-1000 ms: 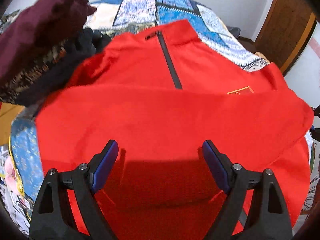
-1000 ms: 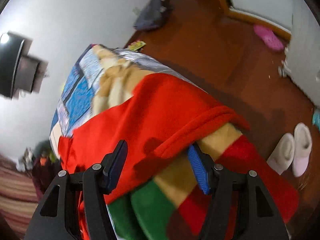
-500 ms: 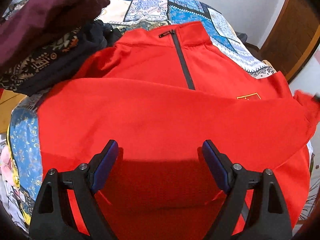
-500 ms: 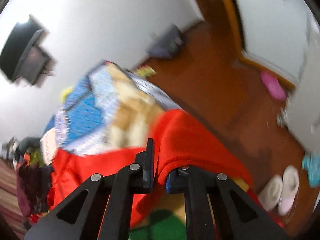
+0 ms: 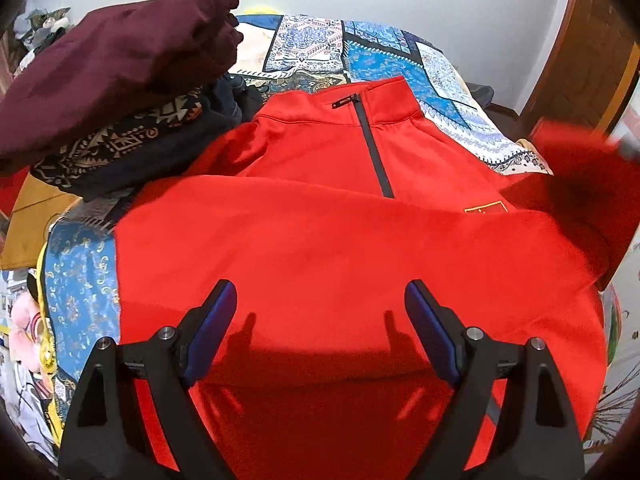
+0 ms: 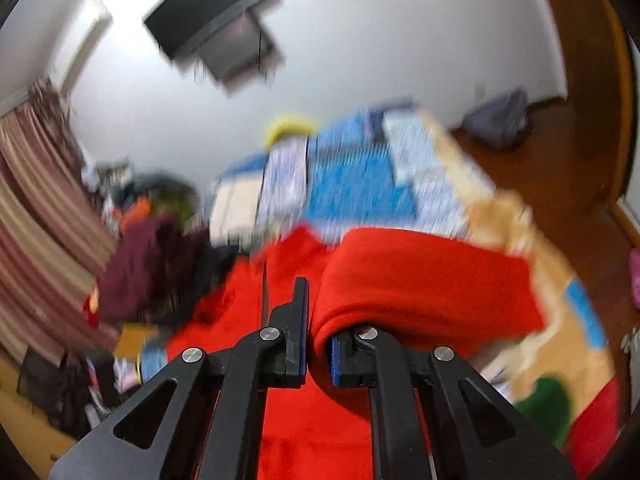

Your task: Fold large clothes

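A large red zip-neck top (image 5: 320, 248) lies front up on the patterned bedspread (image 5: 384, 48), collar at the far end, one sleeve folded across the chest. My left gripper (image 5: 320, 320) is open and empty just above its lower part. My right gripper (image 6: 318, 356) is shut on the red sleeve (image 6: 420, 280) and holds it lifted over the body of the top (image 6: 312, 432). The lifted sleeve shows blurred at the right edge of the left wrist view (image 5: 580, 172).
A stack of folded clothes, maroon (image 5: 116, 64) on top of a dark patterned one (image 5: 120, 144), sits on the bed's left. A wooden door (image 5: 588, 52) and floor lie to the right. A wall-mounted TV (image 6: 216, 28) hangs above the bed's far end.
My right gripper shut on the sleeve that hung over the bed's edge and has lifted it up and inward over the top. My left gripper stayed open and drew back slightly.
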{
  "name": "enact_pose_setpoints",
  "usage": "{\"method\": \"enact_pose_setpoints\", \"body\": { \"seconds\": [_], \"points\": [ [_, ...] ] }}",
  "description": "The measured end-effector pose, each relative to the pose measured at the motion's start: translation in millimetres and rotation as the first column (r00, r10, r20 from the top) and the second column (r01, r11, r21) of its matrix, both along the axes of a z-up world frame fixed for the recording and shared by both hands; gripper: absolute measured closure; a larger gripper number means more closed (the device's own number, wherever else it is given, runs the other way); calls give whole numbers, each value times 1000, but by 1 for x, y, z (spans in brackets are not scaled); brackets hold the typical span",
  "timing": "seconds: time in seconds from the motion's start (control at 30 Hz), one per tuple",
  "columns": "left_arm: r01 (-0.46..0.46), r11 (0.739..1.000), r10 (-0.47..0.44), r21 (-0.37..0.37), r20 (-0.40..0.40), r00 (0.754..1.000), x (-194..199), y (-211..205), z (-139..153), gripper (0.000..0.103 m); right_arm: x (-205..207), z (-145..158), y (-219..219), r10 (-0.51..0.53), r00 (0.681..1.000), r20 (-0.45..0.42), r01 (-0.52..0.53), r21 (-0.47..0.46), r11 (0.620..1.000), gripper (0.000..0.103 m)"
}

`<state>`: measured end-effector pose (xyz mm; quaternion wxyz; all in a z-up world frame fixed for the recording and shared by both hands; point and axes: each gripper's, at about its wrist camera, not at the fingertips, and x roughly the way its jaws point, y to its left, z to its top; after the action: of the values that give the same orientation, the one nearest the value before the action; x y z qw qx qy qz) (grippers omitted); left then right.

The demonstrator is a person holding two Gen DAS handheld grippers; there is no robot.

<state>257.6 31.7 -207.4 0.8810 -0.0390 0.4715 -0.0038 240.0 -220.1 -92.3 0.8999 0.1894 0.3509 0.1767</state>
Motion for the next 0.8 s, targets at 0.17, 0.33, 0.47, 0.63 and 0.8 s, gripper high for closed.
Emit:
{"method": "enact_pose_setpoints", "body": {
  "seconds": [0.17,0.33,0.47,0.63,0.8],
  "points": [
    [14,1000,-14,10,1,1000,-11,3,1,17,3,-70,43,61,979,-194,-82,-98,992,93],
    [23,999,-23,39,1,1000,-17,2,0,18,-3,-73,40,65,961,-268,-101,-121,987,91],
    [29,999,-29,36,3,1000,-17,0,-1,17,-13,-51,22,74,966,-248,-104,-108,989,62],
    [34,999,-34,37,16,999,-15,-4,2,17,-15,-24,-8,-4,988,-155,-13,-106,994,51],
    [33,999,-34,29,26,999,-11,-5,6,18,0,-32,-58,-154,971,-185,150,-36,988,51]
  ]
}}
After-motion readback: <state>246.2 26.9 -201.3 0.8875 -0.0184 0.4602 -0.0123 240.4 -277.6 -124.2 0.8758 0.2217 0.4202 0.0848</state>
